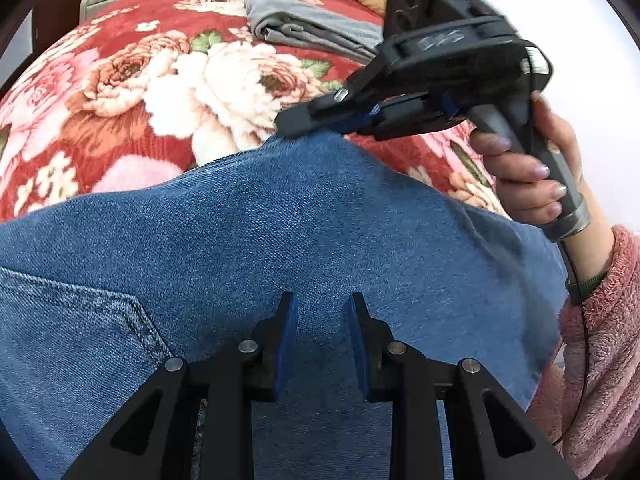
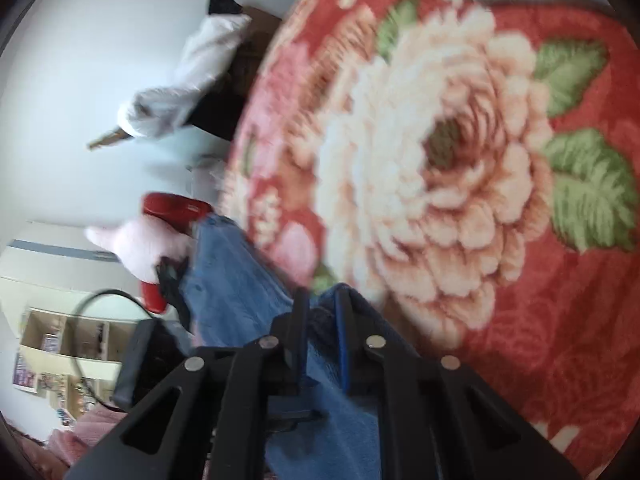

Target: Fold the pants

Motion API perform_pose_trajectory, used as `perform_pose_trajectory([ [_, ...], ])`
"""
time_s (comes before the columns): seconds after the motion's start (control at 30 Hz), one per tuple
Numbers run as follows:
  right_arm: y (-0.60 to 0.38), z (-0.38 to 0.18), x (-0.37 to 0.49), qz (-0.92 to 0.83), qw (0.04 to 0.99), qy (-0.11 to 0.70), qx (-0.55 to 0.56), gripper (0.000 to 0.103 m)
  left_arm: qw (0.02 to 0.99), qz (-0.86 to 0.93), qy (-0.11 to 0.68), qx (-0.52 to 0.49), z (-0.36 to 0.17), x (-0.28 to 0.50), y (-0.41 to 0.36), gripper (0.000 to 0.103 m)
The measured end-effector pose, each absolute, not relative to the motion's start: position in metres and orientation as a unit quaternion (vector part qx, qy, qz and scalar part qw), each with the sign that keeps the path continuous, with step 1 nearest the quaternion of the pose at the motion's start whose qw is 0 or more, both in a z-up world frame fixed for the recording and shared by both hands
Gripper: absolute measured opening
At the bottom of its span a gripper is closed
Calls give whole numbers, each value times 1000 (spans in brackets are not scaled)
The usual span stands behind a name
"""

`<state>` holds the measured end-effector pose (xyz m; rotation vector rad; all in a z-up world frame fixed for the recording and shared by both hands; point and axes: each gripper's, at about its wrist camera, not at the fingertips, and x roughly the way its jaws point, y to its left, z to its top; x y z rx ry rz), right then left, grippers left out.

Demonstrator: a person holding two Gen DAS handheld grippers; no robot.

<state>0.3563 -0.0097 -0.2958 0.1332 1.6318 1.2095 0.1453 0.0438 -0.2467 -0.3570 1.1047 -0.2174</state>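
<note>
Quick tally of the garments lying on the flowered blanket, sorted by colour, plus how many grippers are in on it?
Blue jeans: 1
Grey folded garment: 1
Grippers: 2, the left gripper over the jeans, the right gripper at their edge with denim between its fingers
Total: 4, all on or over the flowered blanket

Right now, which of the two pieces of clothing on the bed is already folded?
The grey garment, lying in neat layers at the far end of the flowery blanket. The blue jeans in front are still spread out, with the right gripper pinching their edge.
</note>
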Motion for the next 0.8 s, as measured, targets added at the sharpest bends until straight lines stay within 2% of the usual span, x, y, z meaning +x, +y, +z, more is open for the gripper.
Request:
perform_pose_trajectory([
  [0.2, -19, -299, 359, 530, 502, 680, 74, 21, 842, -91, 506, -165, -218, 147, 51, 23],
  [0.3, -14, -297, 356, 530, 510, 675, 56, 20, 850, -81, 494, -165, -202, 163, 60, 27],
  [0.4, -13, -305, 361, 509, 512, 689, 67, 15, 832, -86, 515, -185, -215, 185, 66, 28],
  [0.63, -11, -301, 362, 503, 532, 677, 76, 14, 838, -53, 521, -153, -239, 191, 57, 26],
  [0.8, -14, -332, 372, 481, 519, 699, 105, 13, 841, -39, 523, -133, -239, 185, 49, 26],
])
